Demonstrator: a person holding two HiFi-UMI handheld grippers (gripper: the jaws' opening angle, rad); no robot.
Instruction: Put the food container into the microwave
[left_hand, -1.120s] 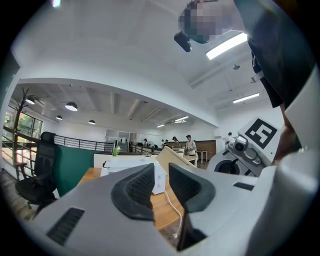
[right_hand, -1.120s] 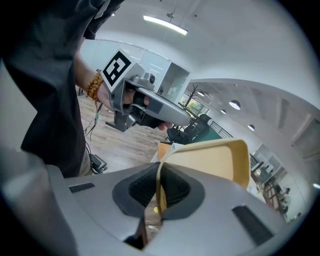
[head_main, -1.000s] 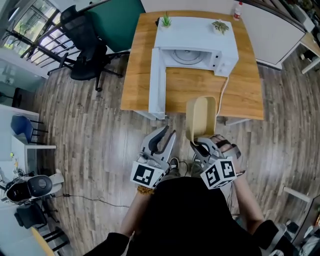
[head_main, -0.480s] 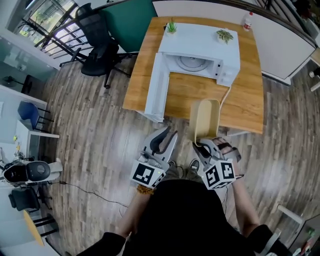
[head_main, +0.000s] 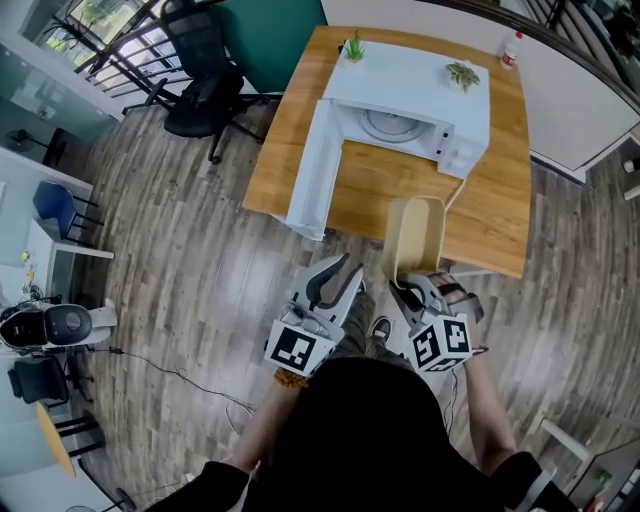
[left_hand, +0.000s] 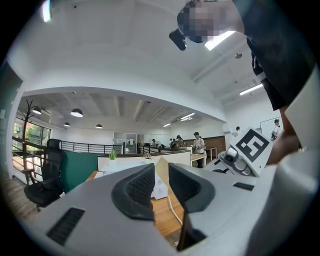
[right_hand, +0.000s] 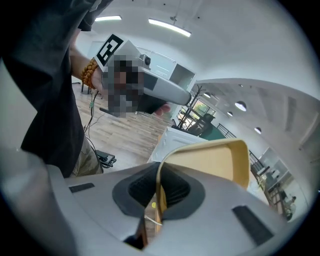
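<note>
Closest in, the left tool (head_main: 335, 277) was held level over the wooden floor (head_main: 190, 260). Its jaws stood a narrow gap apart with nothing between them. Just beside it, the right tool (head_main: 404, 291) tilted downward, its pads clamped on one wall of the food container (head_main: 416, 233). This was a beige open tub with its hollow inside showing from above. The container hung in the air at the near edge of the worktop (head_main: 375, 190), outside the microwave (head_main: 410, 85).

Farther on, the white microwave sat on the wooden worktop with its door (head_main: 308, 172) swung wide open towards the left of the head view, and the round turntable (head_main: 386, 122) was visible inside. A white cable (head_main: 452, 192) ran from the microwave's right side towards the worktop's near edge. Two small potted plants (head_main: 354, 46) stood on top of the microwave, and a bottle (head_main: 513, 48) stood at the far right corner. A black office chair (head_main: 205, 95) stood on the floor left of the worktop.
</note>
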